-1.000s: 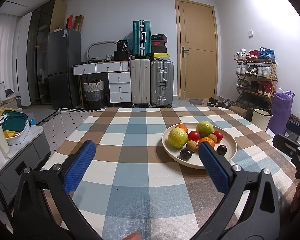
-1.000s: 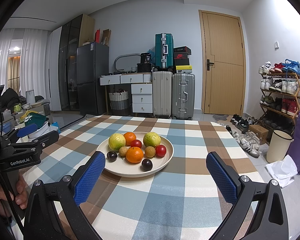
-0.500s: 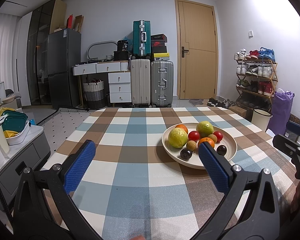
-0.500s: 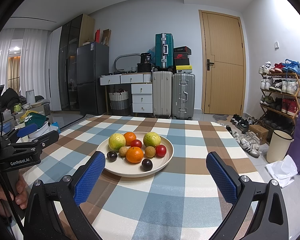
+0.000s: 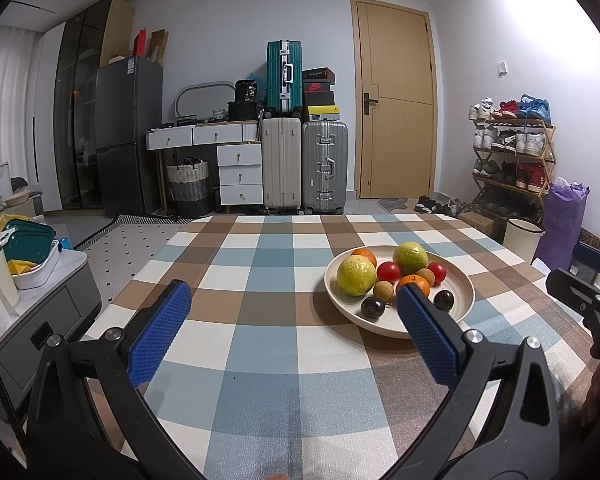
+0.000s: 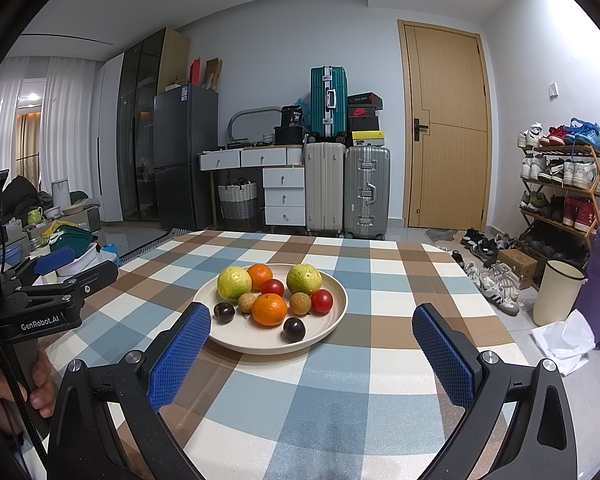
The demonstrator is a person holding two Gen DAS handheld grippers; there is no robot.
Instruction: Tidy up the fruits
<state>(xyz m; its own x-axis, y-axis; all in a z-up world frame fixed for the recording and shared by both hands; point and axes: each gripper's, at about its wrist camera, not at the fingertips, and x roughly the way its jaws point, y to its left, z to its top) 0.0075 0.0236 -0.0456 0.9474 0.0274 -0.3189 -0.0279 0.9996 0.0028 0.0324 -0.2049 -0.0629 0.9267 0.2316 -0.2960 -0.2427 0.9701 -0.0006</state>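
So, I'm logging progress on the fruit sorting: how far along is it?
Nothing looks done: all the fruit sits in the plate. Nothing is in hand: the left gripper and right gripper are open and empty above the checked tablecloth. All sorting is left.

**Camera placement: two wrist fisheye views**

The left wrist camera sits behind the left gripper (image 5: 294,322) and looks forward along its fingers, low over the checked tablecloth (image 5: 260,344), toward the far wall with the door (image 5: 396,100). The plate of fruit (image 5: 456,312) lies right of centre, near the lens.

The right wrist camera sits behind the right gripper (image 6: 312,344) and faces the same wall. Here the plate of fruit (image 6: 328,332) lies left of centre, near the lens.

Both views share the tablecloth, the plate, the suitcases (image 5: 284,168), the door and the shoe rack (image 5: 512,152). Each view shows the other gripper at its edge.
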